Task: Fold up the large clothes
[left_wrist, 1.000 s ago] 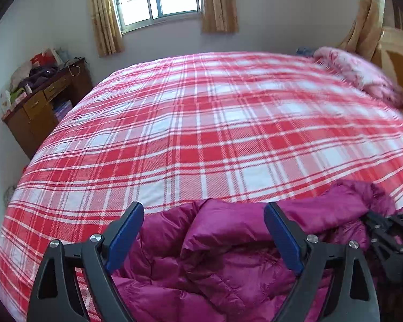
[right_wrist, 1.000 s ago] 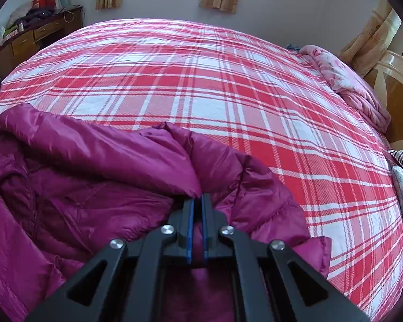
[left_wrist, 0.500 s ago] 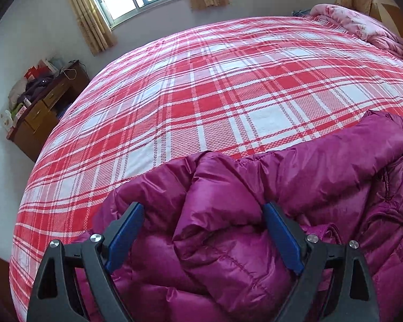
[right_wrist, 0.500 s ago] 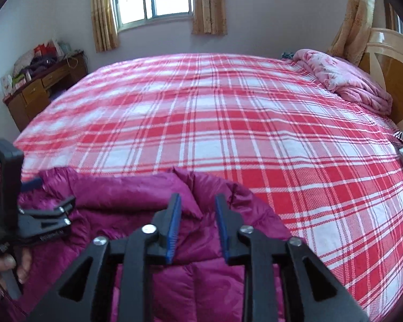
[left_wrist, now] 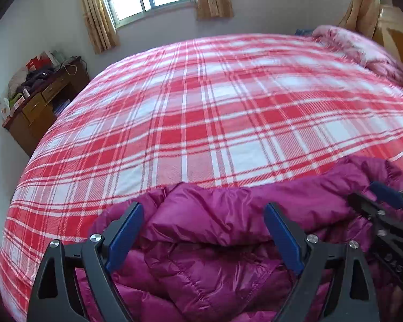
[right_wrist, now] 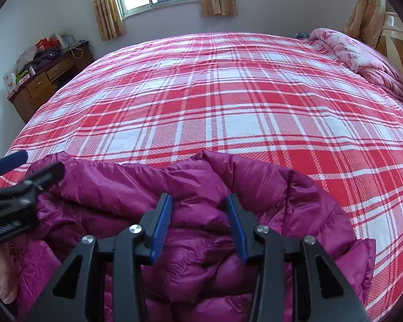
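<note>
Right gripper (right_wrist: 198, 225), clamped on the jacket (right_wrist: 201, 263) a second ago, has just opened and released it. Left gripper (left_wrist: 204, 230) stands wide, empty. Jacket lies bunched, lower frame, on the bed (right_wrist: 228, 94); fold apparently placed.

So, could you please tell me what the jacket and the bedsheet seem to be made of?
Jacket: probably thin nylon or polyester shell over puffy fill; glossy magenta, stitched quilt lines, crinkled highlights. Bedsheet: likely woven cotton; matte red-and-white plaid with visible weave.

jacket (right_wrist: 201, 187) on near edge of bed (right_wrist: 228, 94), desk (right_wrist: 48, 80) far left, quilt (right_wrist: 362, 59) far right
</note>
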